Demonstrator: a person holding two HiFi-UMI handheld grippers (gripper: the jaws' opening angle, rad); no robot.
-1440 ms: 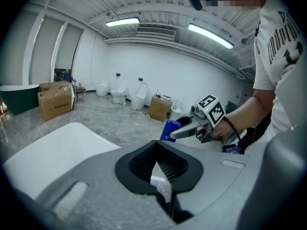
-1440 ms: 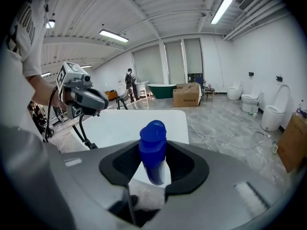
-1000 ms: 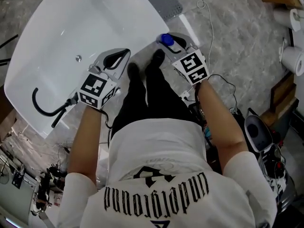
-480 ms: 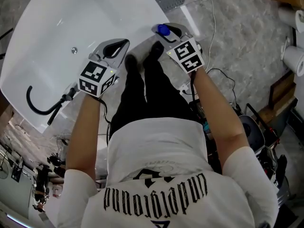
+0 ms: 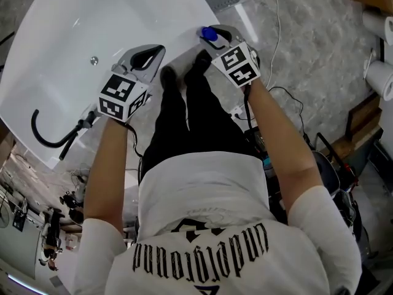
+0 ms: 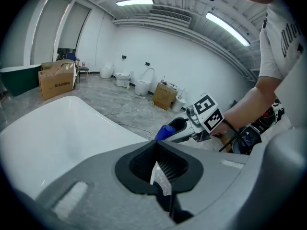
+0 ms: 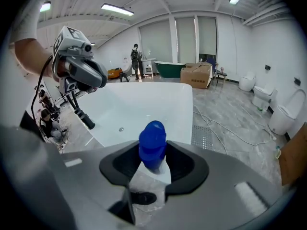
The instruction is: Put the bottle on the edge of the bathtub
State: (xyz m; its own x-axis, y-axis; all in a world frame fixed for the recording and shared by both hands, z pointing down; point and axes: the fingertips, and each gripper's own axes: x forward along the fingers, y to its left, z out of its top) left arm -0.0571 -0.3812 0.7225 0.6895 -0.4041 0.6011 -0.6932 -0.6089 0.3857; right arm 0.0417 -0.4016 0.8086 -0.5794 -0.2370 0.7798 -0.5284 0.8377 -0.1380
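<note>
From the head view, your right gripper (image 5: 212, 37) is closed on the bottle (image 5: 209, 34), with the blue cap showing between its jaws. The bottle hangs at the near corner of the white bathtub (image 5: 73, 42), at about 1 o'clock from your shoes (image 5: 169, 75). This view does not show whether it touches the rim. Your left gripper (image 5: 158, 49) sits at about 10 o'clock from the shoes, over the tub's near edge. A black hose (image 5: 43, 139) curves over the rim at 8 o'clock from that gripper.

In the left gripper view, the left jaws meet at their tips with nothing between them. Just beyond them, at 12 o'clock, the bottle (image 6: 164, 132) shows in your right gripper. The bathtub (image 6: 57, 128) fills the 9 o'clock side.

In the right gripper view, the jaws stand fairly wide and clasp the bottle (image 7: 152, 145) just below its cap. The tub basin (image 7: 144, 104) lies beyond at 12 o'clock, and the left gripper (image 7: 84, 71) is at 10 o'clock.
</note>
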